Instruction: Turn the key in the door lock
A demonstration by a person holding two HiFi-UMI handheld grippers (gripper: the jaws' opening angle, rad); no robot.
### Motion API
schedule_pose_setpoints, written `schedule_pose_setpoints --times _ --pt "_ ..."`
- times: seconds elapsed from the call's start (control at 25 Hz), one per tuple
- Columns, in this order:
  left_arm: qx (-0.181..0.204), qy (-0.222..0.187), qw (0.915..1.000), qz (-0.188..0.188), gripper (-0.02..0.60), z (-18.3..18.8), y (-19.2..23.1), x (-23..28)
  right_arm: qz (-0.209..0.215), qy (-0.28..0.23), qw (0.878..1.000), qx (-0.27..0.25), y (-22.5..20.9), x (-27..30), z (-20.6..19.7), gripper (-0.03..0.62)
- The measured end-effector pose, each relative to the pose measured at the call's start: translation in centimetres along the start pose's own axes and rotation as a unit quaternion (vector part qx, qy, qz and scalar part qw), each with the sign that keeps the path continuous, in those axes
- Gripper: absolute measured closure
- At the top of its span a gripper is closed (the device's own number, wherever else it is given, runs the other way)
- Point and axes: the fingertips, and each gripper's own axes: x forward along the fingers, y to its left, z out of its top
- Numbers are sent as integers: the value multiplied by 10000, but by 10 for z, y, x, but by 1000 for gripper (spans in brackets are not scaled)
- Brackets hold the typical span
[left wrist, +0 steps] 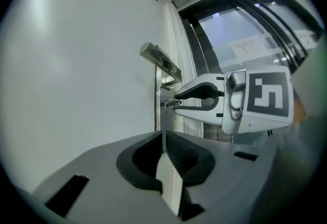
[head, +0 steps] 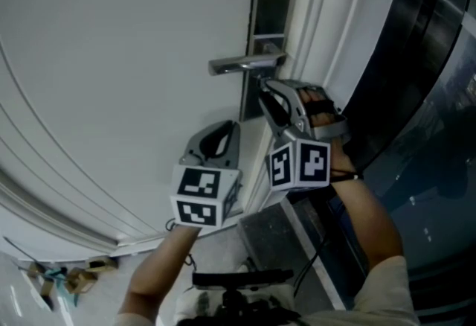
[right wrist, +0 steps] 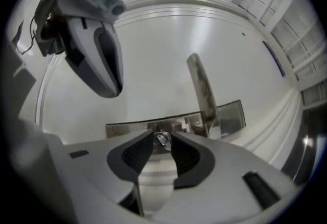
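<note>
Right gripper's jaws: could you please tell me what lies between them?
The key in the lock plate; the right gripper view shows it between the parted jaws of the right gripper.

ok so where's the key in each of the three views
head view: not visible, hidden behind the right tool, just under the door handle
left gripper view: key near centre, at the right tool's tips, below the door handle
right gripper view: low centre, between that tool's jaws
shared landmark: the door handle
</note>
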Motion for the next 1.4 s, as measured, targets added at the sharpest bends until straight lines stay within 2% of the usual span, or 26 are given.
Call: schedule_pose_setpoints --times 0.36,0.44,0.48,0.56,0.76,1.0,1.24,1.4 --pt "15 14 10000 11 549 0 2 -2 -171 401 9906 -1300 3 14 -13 476" --pt "11 21 10000 7 549 0 2 -1 -237 361 9886 -1439 3 17 -13 479" --pt "9 25 10000 6 549 0 2 -1 -272 335 9884 -1455 2 18 -13 502" --pt "7 38 10000 4 549 -1 3 0 -272 342 9898 -1356 1 18 -12 514" --pt "-15 92 10000 7 549 -5 5 0 -119 350 9970 -683 -1 18 -12 511" --pt "-10 89 10000 -14 549 -5 3 0 133 294 9973 652 -4 18 -11 511" --pt "-5 116 9999 -21 549 -8 2 0 224 171 9819 1871 -8 18 -13 511" --pt "-10 118 9999 -13 549 -8 3 -1 329 58 9595 2796 -8 19 -14 511"
